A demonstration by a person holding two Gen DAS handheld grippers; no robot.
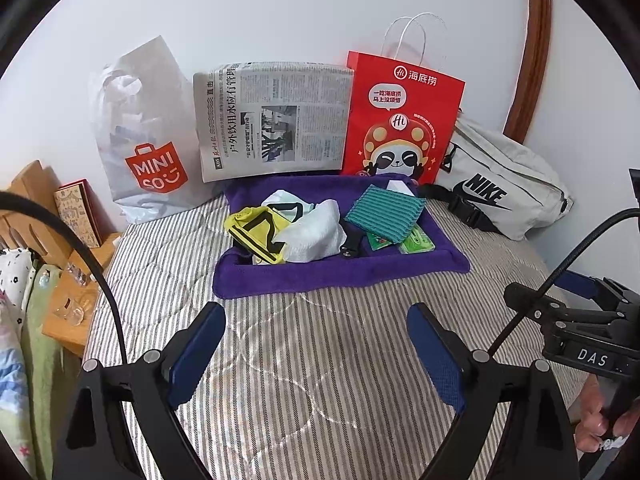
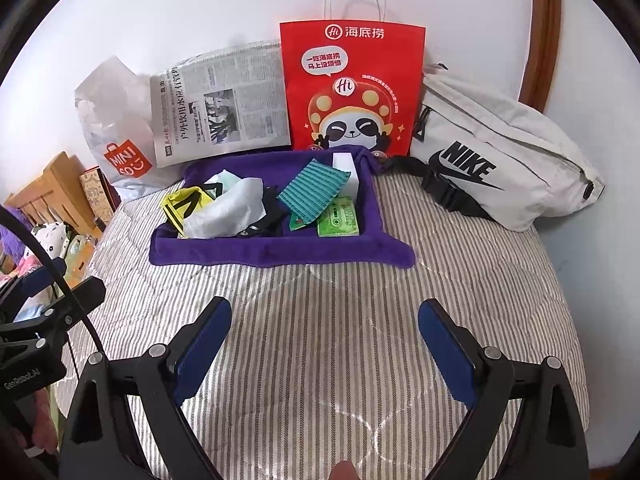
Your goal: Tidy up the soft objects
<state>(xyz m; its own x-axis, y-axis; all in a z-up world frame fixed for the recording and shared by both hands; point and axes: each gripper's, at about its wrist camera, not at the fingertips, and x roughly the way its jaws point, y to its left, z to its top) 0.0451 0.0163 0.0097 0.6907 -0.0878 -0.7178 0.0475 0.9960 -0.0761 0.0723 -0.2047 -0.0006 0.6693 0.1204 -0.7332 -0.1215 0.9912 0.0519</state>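
Both grippers, left gripper (image 1: pixel 316 356) and right gripper (image 2: pixel 326 354), hover over the striped quilt (image 2: pixel 320 312) with fingers spread wide, holding nothing. Beyond them a purple tray (image 2: pixel 276 250) holds a yellow cloth (image 2: pixel 182 204), white cloth (image 2: pixel 228 210) and teal striped cloth (image 2: pixel 312 192), well apart from either gripper. Behind it stands a red paper bag (image 2: pixel 352 84).
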